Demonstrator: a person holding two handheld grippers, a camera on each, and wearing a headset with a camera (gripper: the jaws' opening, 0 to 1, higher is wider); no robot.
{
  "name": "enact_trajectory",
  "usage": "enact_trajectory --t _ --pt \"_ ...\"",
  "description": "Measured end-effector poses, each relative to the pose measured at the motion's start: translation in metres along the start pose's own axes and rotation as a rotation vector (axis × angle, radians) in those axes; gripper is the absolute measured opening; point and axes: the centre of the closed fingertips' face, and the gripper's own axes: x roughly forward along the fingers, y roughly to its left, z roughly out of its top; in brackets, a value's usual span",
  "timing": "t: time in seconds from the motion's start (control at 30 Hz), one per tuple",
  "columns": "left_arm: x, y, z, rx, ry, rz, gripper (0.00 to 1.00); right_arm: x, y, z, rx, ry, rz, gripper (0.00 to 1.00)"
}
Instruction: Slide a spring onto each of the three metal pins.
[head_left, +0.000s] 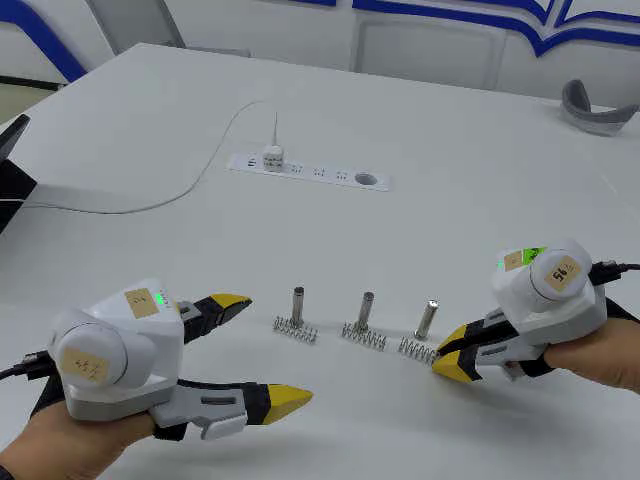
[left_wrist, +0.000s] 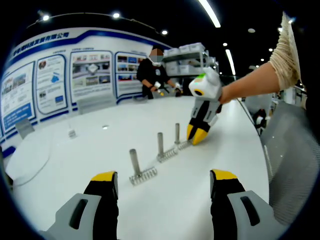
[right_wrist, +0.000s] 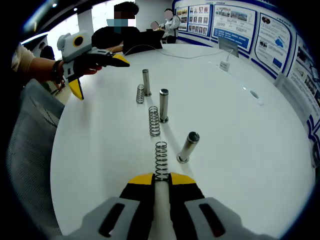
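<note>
Three metal pins stand upright in a row on the white table: left pin (head_left: 297, 304), middle pin (head_left: 366, 309), right pin (head_left: 427, 318). A spring lies flat in front of each: left spring (head_left: 295, 329), middle spring (head_left: 363, 337), right spring (head_left: 415, 349). My right gripper (head_left: 446, 364) is shut on the near end of the right spring (right_wrist: 160, 159), low on the table beside the right pin (right_wrist: 187, 146). My left gripper (head_left: 262, 350) is open and holds nothing, short of the left pin (left_wrist: 134, 162) and left spring (left_wrist: 143, 175).
A white power strip (head_left: 305, 170) with a plugged adapter and a thin cable lies further back on the table. A grey curved object (head_left: 592, 110) sits at the far right edge. People stand beyond the table's far end (left_wrist: 155, 70).
</note>
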Motion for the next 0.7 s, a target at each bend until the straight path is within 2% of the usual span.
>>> enact_trajectory --t 0.3,0.5,0.7 --pt "0.002 -0.008 -0.003 0.003 0.007 -0.021 0.73 -0.007 0.005 0.006 0.006 -0.017 -0.003 0.12" --pt "0.009 -0.023 -0.008 0.009 0.017 -0.061 0.7 -0.016 0.018 0.013 -0.032 -0.025 0.002 0.11" --pt "0.02 -0.038 -0.011 0.034 0.028 -0.114 0.64 -0.019 0.031 0.021 -0.063 -0.028 0.018 0.11"
